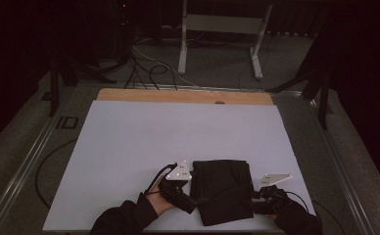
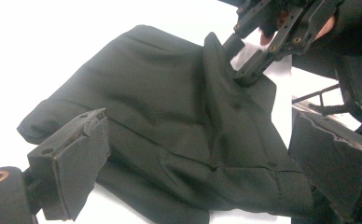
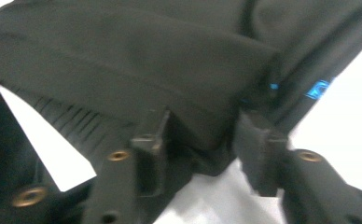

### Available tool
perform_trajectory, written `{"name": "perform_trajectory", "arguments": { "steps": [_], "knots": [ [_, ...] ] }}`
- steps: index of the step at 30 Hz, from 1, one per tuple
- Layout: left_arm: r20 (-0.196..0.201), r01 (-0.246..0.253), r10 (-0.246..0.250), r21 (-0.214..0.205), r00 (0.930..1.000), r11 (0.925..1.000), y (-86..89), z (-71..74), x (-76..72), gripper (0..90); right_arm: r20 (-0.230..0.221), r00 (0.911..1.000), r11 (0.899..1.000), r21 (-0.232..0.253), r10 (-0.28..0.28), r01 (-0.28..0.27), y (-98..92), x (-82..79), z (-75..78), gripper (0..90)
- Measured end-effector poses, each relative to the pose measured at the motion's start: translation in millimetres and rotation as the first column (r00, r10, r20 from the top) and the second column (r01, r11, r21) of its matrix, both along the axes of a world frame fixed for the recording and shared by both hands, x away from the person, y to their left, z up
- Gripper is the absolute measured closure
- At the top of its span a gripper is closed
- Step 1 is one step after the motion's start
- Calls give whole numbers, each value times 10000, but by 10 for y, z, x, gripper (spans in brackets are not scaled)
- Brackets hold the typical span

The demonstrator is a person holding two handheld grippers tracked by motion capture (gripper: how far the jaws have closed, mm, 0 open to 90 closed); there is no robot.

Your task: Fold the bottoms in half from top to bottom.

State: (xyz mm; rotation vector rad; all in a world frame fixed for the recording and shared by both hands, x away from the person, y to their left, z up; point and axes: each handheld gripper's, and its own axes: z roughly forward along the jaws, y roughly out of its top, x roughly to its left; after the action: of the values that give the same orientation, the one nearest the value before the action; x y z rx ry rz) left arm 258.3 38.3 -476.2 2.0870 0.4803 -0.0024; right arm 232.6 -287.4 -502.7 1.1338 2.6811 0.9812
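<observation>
Two tools flank folded black garment (image 1: pixel 224 188) | left tool (image 2: pixel 193 154) released, over cloth | right tool (image 3: pixel 202 140) unclenched, astride its edge

High view: dim overall, room beyond the table (image 1: pixel 129 132) nearly black; pale tabletop is the brightest area. Both gripper views: tabletop blown out to white glare. Dark cloth (image 2: pixel 170 130) shows fold detail. Right gripper view soft, motion-blurred; near jaws out of focus.
</observation>
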Motion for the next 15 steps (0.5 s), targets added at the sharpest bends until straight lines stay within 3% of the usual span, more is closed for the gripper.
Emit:
{"name": "perform_trajectory", "arguments": {
  "steps": [2,9,15],
  "knots": [
    [-16,28,-28,-7,10000,10000,8,7,5,61,-49,9999,9999,33,113,-113,10,-17,19,631],
    [-29,-33,33,-74,10000,10000,16,13,-6,61,385,9990,9997,120,222,-227,6,-150,206,689],
    [-52,3,-3,-58,10000,10000,11,11,-10,61,153,9999,9995,323,-4,-1,9,-262,310,751]
  ]
}}
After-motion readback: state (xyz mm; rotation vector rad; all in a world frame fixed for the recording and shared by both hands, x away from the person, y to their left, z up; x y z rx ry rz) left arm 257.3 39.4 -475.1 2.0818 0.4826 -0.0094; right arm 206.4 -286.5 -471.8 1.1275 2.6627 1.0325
